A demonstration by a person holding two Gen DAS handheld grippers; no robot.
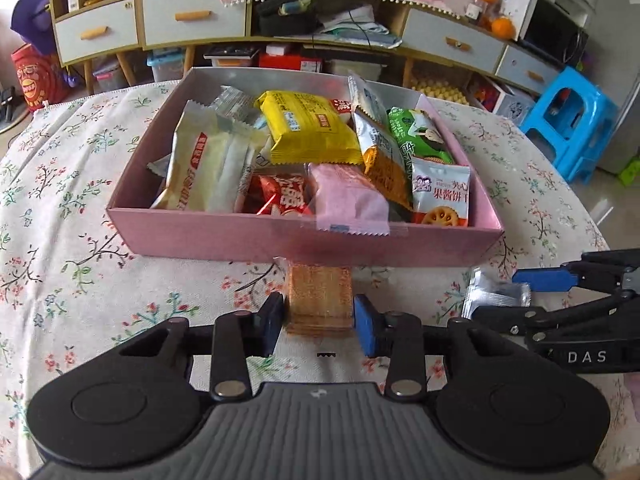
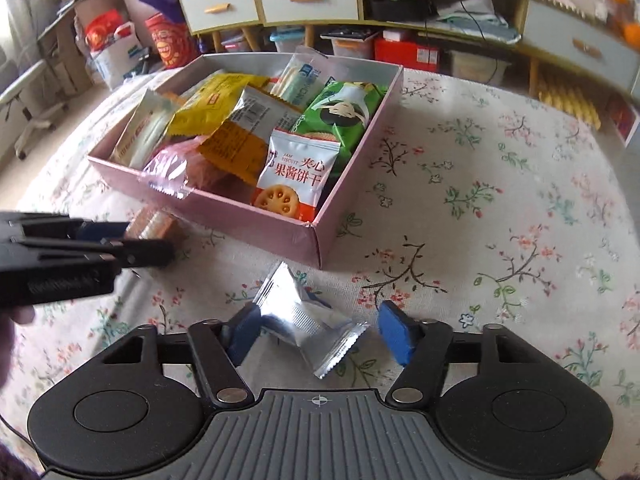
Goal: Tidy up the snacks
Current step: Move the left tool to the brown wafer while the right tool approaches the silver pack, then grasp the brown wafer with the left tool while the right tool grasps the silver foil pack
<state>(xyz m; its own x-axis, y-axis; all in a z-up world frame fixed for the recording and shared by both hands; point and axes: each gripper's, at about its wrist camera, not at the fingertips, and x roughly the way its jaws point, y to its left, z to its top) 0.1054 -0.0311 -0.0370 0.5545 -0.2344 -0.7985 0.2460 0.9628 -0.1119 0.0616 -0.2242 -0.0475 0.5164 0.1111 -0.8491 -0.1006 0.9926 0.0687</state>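
A pink box [image 1: 200,236] full of snack packets stands on the flowered tablecloth; it also shows in the right wrist view [image 2: 352,152]. My left gripper [image 1: 319,322] is shut on a clear-wrapped brown cracker pack [image 1: 320,298] just in front of the box's near wall. That pack shows in the right wrist view [image 2: 154,226] between the left gripper's fingers [image 2: 140,252]. My right gripper [image 2: 316,334] is open, with its pads on either side of a silver snack packet [image 2: 308,320] lying on the cloth. That packet shows in the left wrist view [image 1: 496,296] beside the right gripper [image 1: 536,292].
The box holds yellow [image 1: 312,128], green [image 1: 420,136], cream [image 1: 208,168], red [image 1: 280,198], pink [image 1: 346,200] and white jam-biscuit [image 1: 440,196] packets. A cabinet with drawers [image 1: 192,20] and a blue stool [image 1: 568,120] stand beyond the table [image 2: 500,200].
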